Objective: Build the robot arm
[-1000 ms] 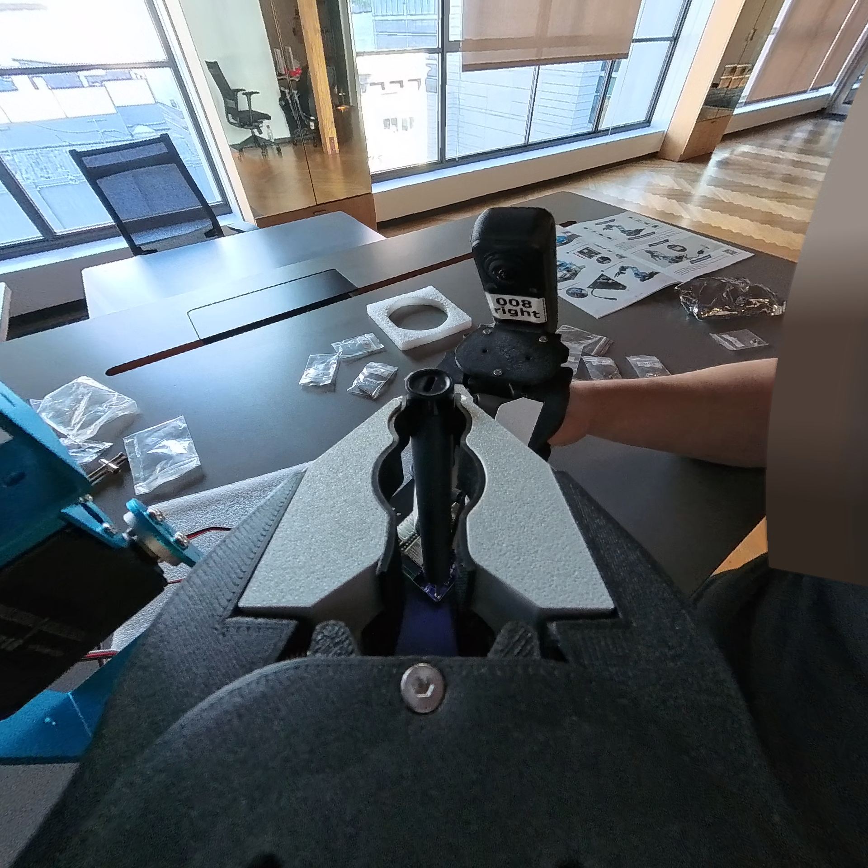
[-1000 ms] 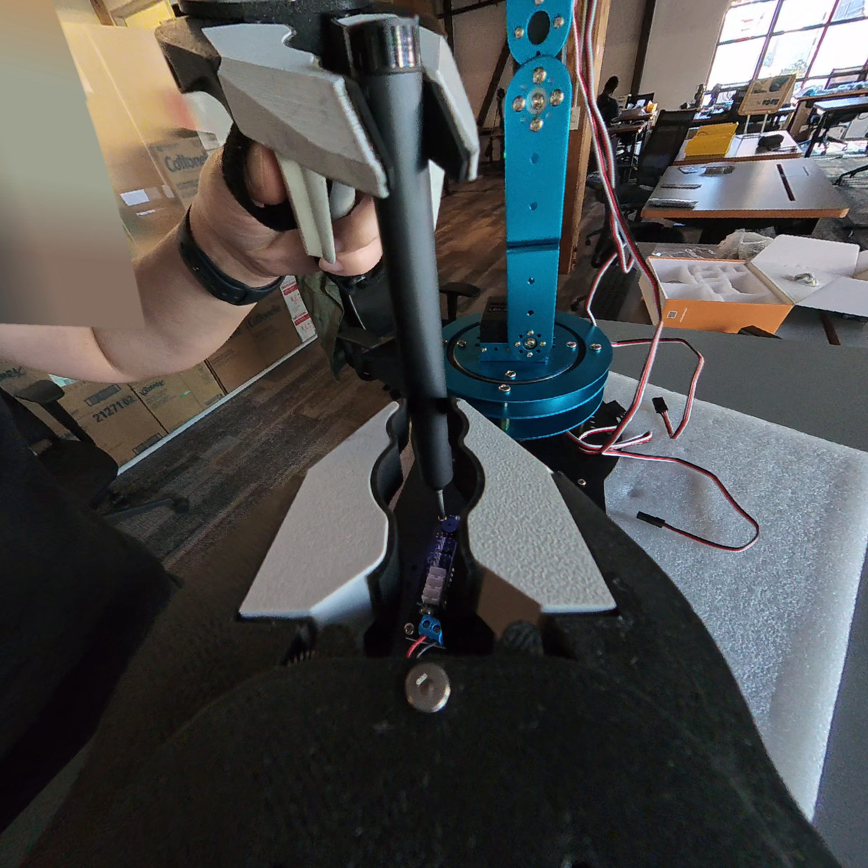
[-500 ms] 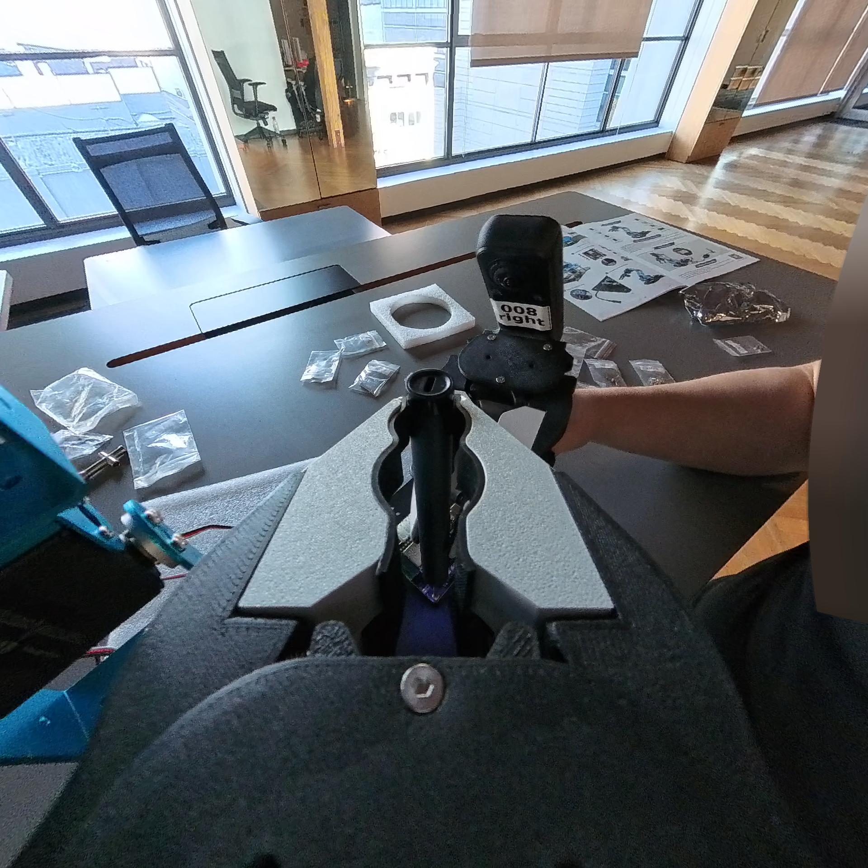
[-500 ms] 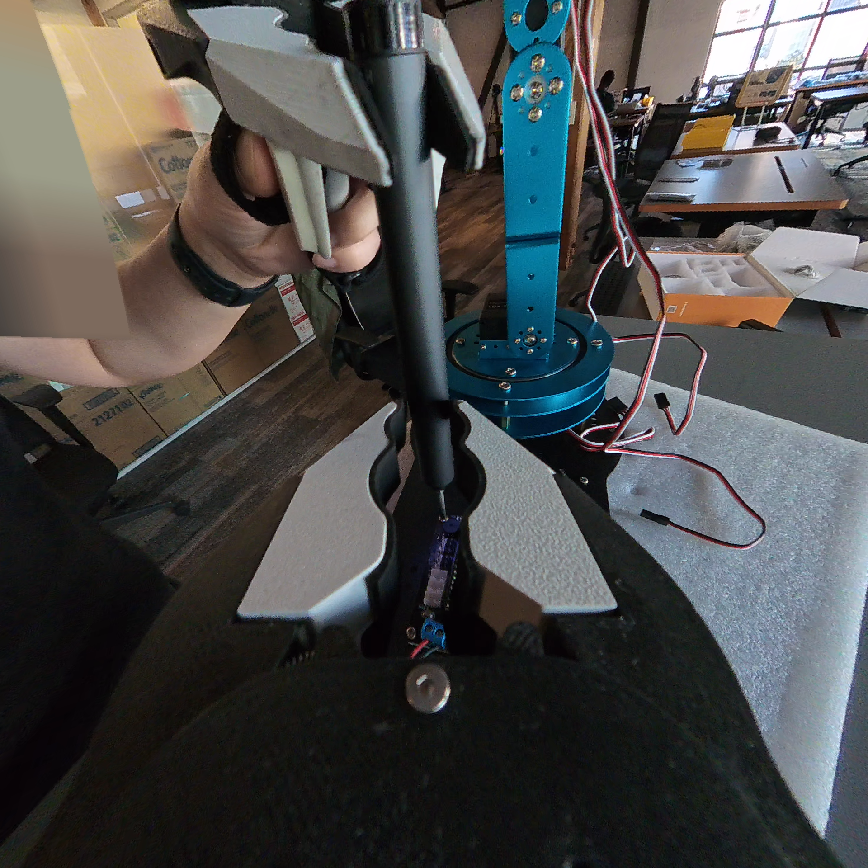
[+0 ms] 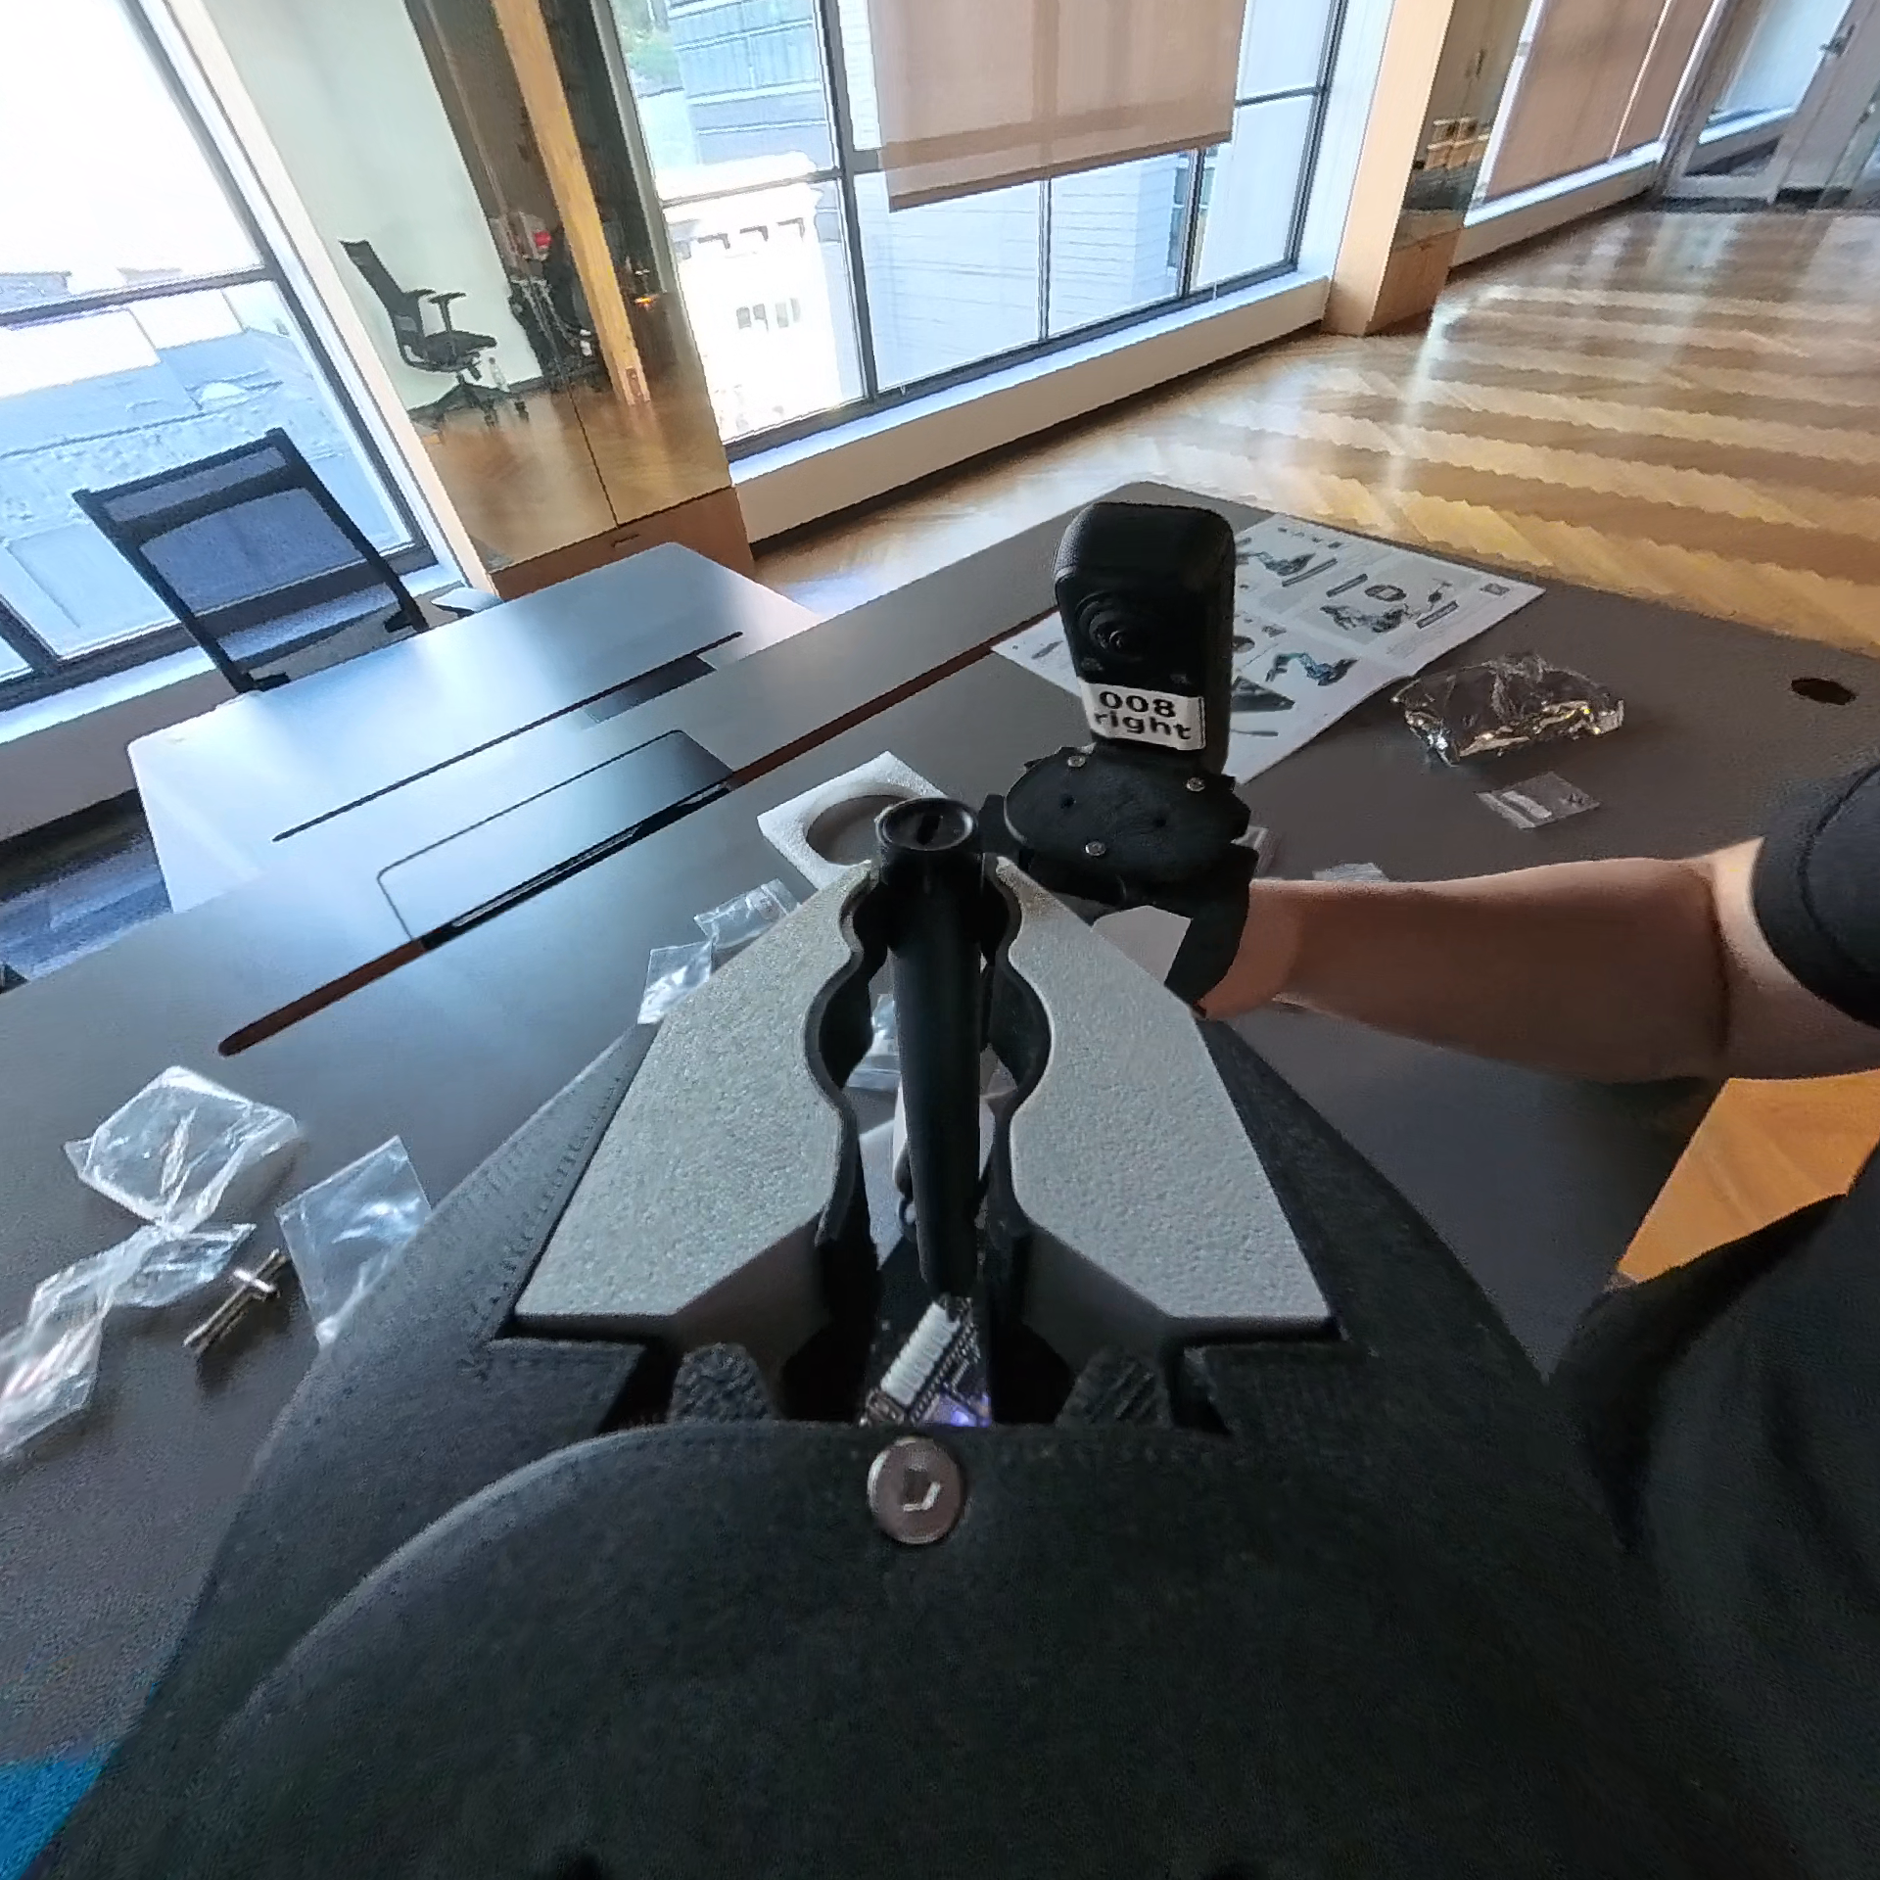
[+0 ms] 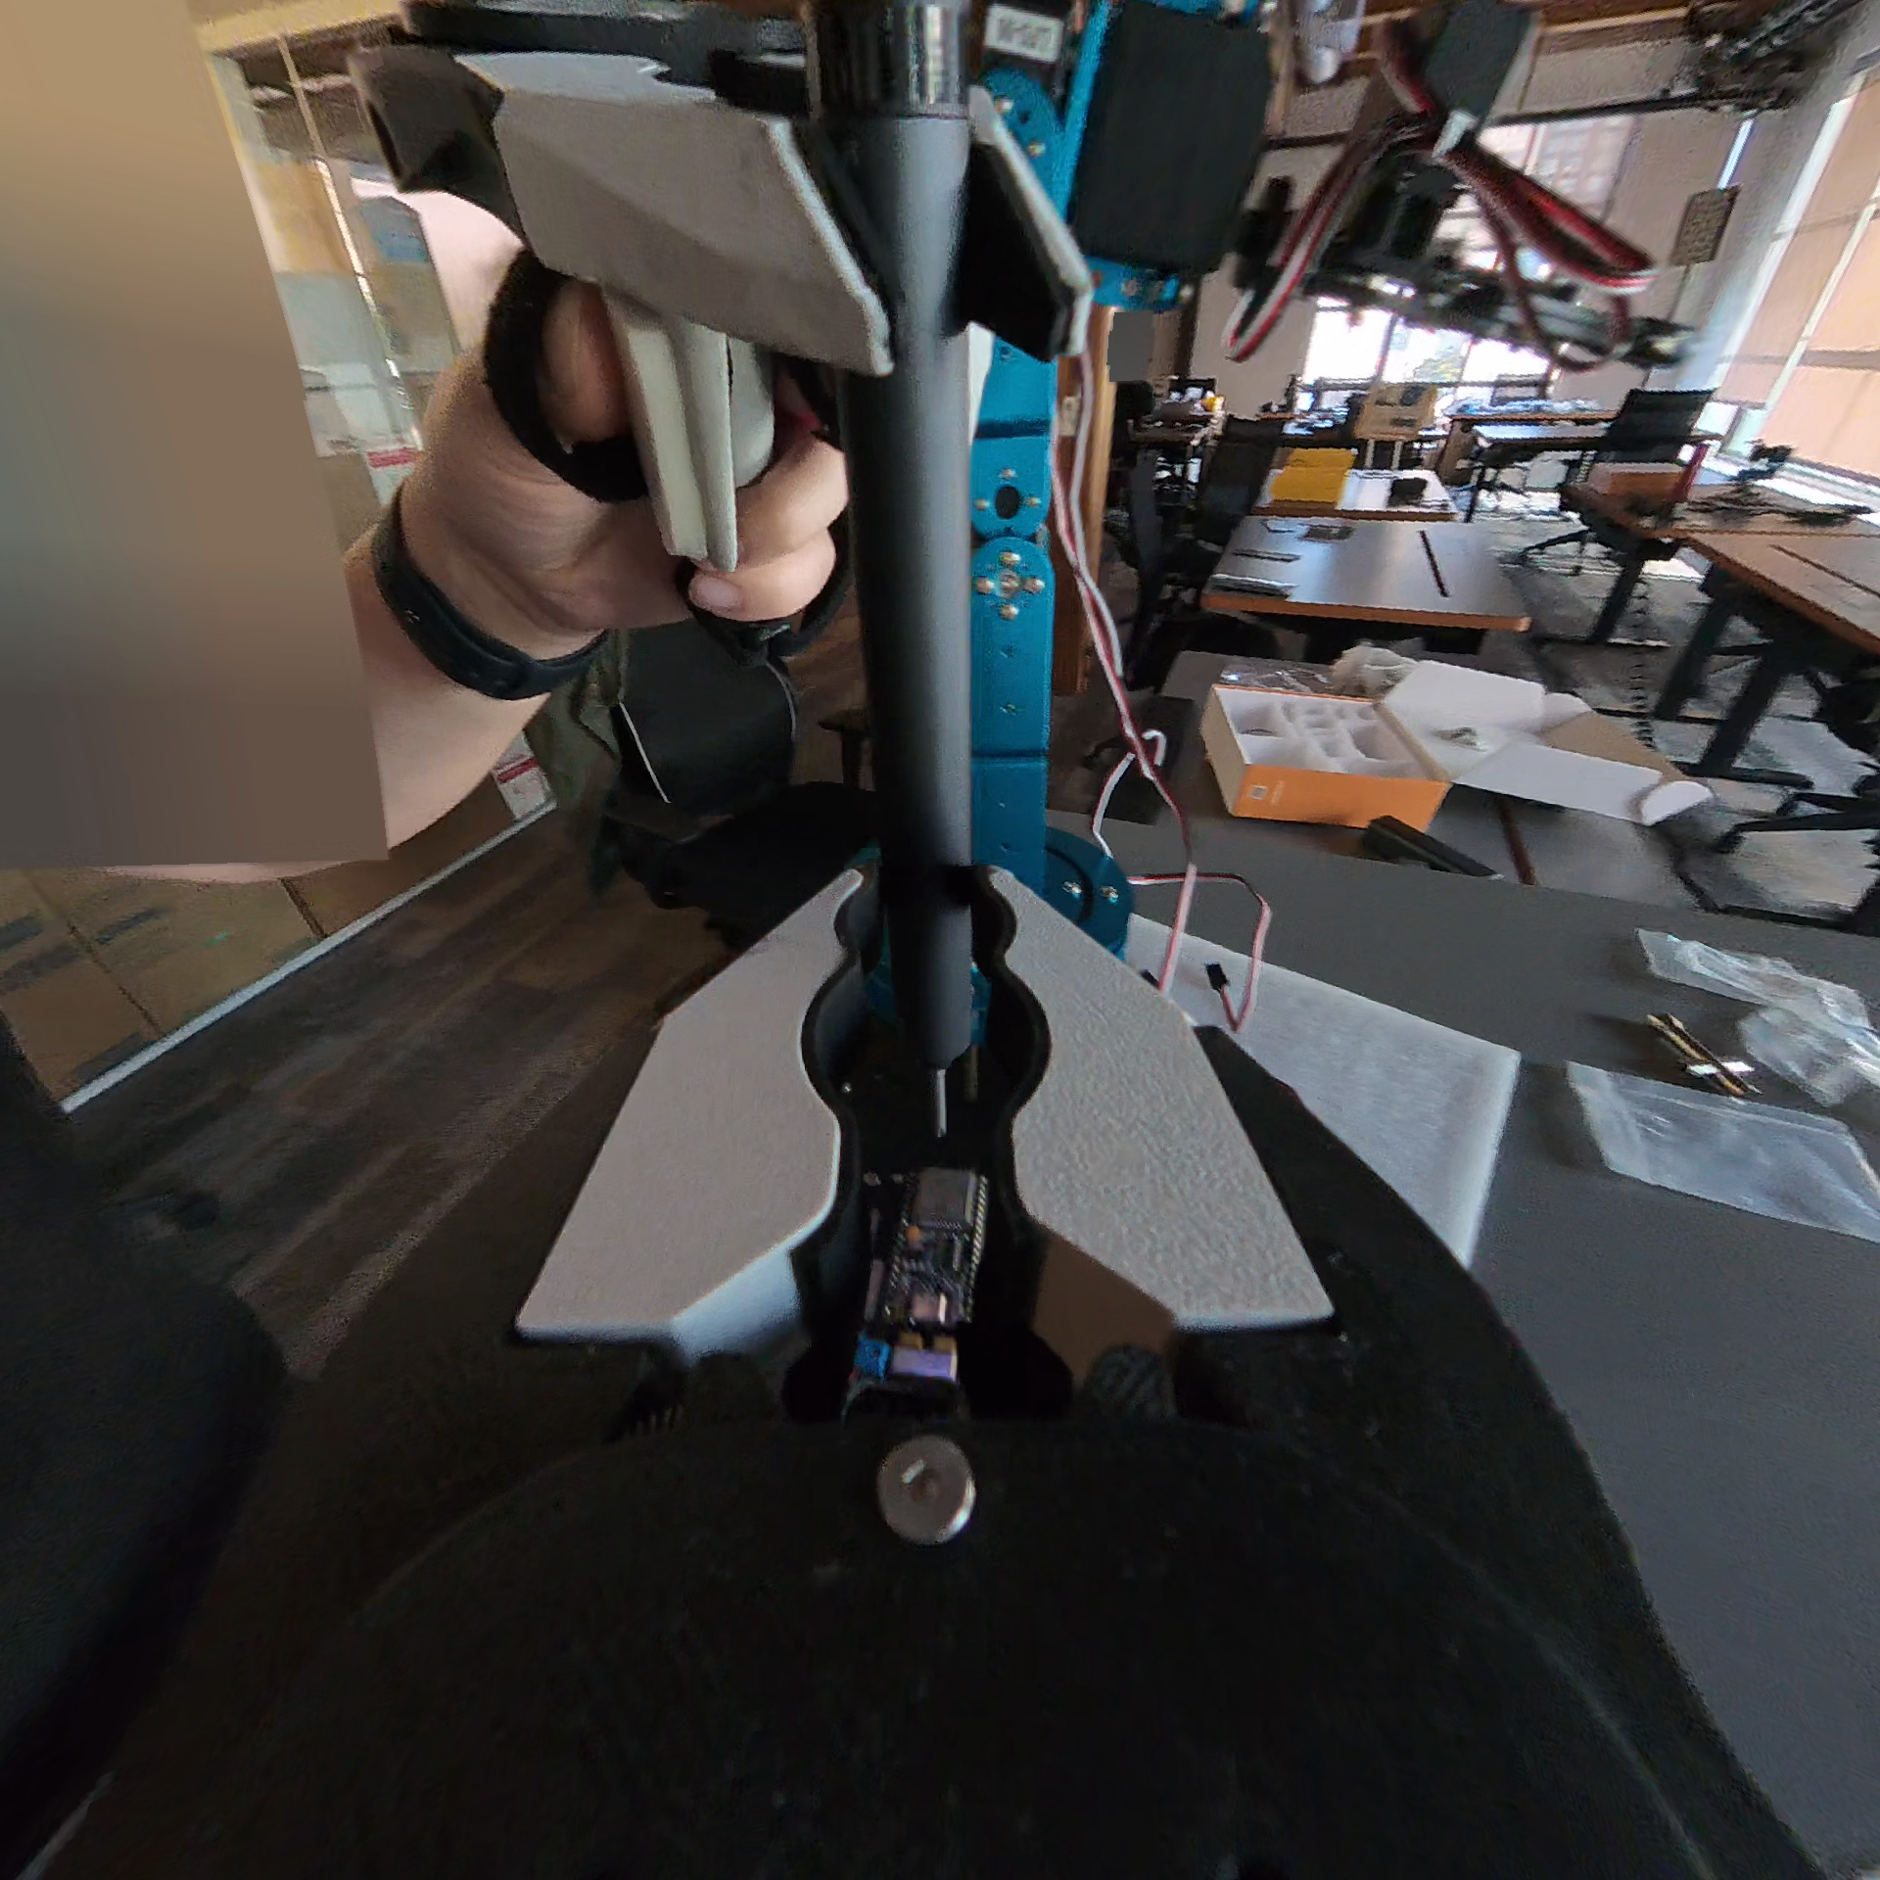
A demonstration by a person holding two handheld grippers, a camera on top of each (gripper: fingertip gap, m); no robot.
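Note:
My left gripper (image 5: 931,895) is shut on a black pen-style screwdriver (image 5: 931,1017). In the right wrist view the left gripper (image 6: 895,193) is overhead in a person's hand, with the screwdriver (image 6: 916,631) pointing down. My right gripper (image 6: 928,916) is shut on a small dark circuit board (image 6: 931,1251) with a blue terminal at its near end. The screwdriver's thin metal tip (image 6: 940,1099) hangs just above the board, a little apart from it. The board also shows in the left wrist view (image 5: 931,1363). The right gripper's camera body (image 5: 1144,651) stands just beyond my left fingertips.
A blue robot arm (image 6: 1007,631) with red-and-white servo wires (image 6: 1150,773) stands on a white foam sheet (image 6: 1353,1089). An open orange box (image 6: 1323,763) sits behind. The dark table (image 5: 509,1017) holds plastic bags (image 5: 183,1139), a foam ring (image 5: 814,814) and a printed sheet (image 5: 1353,621). My hands' fingertips stand some 9 centimeters from each other.
The screwdriver tip has lifted off the board, leaving a small gap. Both grippers have tilted, so the blue arm has left the left wrist view and the board's face shows more.

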